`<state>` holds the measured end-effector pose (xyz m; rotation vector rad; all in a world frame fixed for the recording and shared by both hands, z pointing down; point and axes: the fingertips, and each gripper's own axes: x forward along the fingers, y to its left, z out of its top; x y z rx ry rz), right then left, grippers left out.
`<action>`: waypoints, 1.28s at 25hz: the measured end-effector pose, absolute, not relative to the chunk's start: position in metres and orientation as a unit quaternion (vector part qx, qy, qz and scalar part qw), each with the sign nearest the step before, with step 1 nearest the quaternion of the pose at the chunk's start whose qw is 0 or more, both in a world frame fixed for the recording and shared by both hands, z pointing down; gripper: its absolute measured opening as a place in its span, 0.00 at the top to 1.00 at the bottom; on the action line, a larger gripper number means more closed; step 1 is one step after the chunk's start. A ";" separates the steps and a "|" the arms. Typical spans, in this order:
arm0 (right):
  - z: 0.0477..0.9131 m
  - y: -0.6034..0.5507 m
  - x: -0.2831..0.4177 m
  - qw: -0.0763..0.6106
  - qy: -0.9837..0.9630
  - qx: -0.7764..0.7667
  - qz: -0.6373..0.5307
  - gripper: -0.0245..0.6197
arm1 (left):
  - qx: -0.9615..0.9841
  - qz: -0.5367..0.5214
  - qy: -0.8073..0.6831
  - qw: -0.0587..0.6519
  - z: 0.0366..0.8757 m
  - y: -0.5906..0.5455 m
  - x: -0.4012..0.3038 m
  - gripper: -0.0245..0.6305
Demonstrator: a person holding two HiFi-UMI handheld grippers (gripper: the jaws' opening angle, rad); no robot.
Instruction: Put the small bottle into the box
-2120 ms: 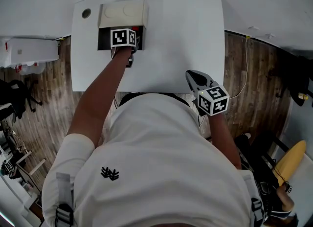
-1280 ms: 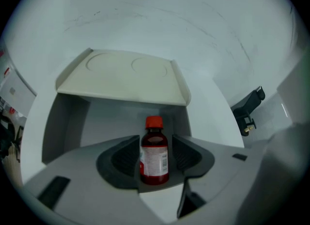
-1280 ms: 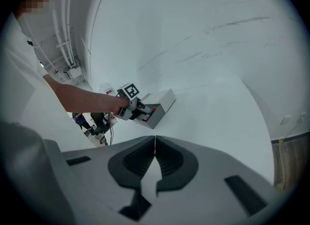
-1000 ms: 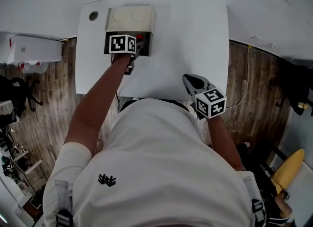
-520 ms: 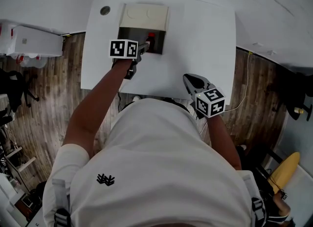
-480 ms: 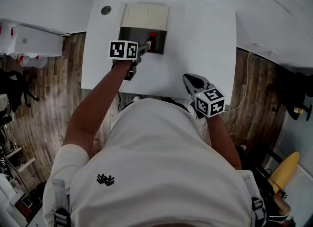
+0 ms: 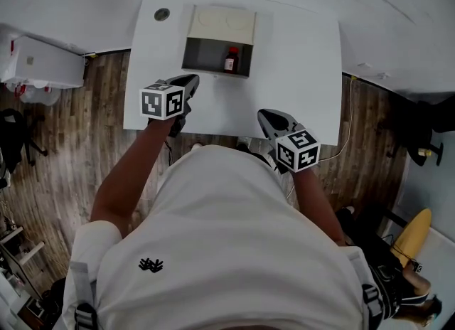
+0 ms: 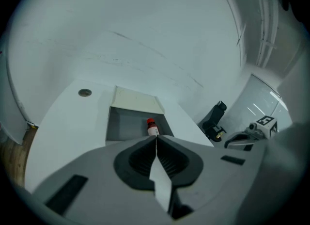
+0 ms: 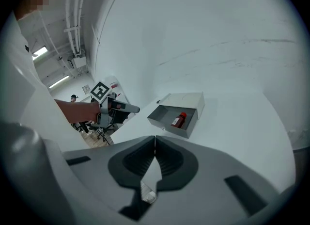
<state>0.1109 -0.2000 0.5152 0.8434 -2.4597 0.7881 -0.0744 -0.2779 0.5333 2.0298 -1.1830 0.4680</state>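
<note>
Closest to me, my right claw point(image 7: 270, 119) hangs over the near edge of the white bench point(image 7: 298, 58). Its jaws are pressed together tip to tip point(image 9: 155, 139), with nothing between them. The cube point(image 7: 297, 149) on it carries black-and-white square markers and no words.

A little farther out on my other side, my left claw point(image 7: 186, 82) sits above the near left part of the bench. Its jaws are closing up flat against each other point(image 8: 156, 139), and nothing is caught between them. It has the same kind of marker pattern on top.

Beyond both claws and well apart from them, the box point(image 7: 202, 55) lies open on the bench. It is a grey tray with a cream flap folded back behind it point(image 8: 126, 124) point(image 9: 162, 117).

The small bottle point(image 7: 231, 59) stands inside the box, at its right-hand end. It has a red cap and a dark reddish body wrapped in a white label point(image 8: 152, 128) point(image 9: 178, 120). The print on that label is too small for me to read.

Past the box, a small round hole point(image 7: 162, 14) sits in the far left corner of the bench.
</note>
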 end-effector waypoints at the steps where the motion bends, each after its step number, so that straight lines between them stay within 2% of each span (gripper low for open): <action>1: 0.514 -0.196 0.106 0.211 -0.885 0.306 0.282 0.95 | 0.793 0.178 -0.456 0.363 0.531 -0.270 -0.079 0.95; 11: 0.506 -0.153 0.061 0.212 -0.878 0.332 0.271 0.95 | 0.851 0.128 -0.369 0.351 0.503 -0.179 -0.111 0.95; 20: 0.510 -0.112 0.027 0.207 -0.871 0.349 0.278 0.95 | 0.873 0.153 -0.325 0.330 0.503 -0.122 -0.129 0.96; 32: 0.503 -0.084 0.019 0.204 -0.869 0.363 0.268 0.95 | 0.892 0.153 -0.284 0.316 0.499 -0.092 -0.121 0.96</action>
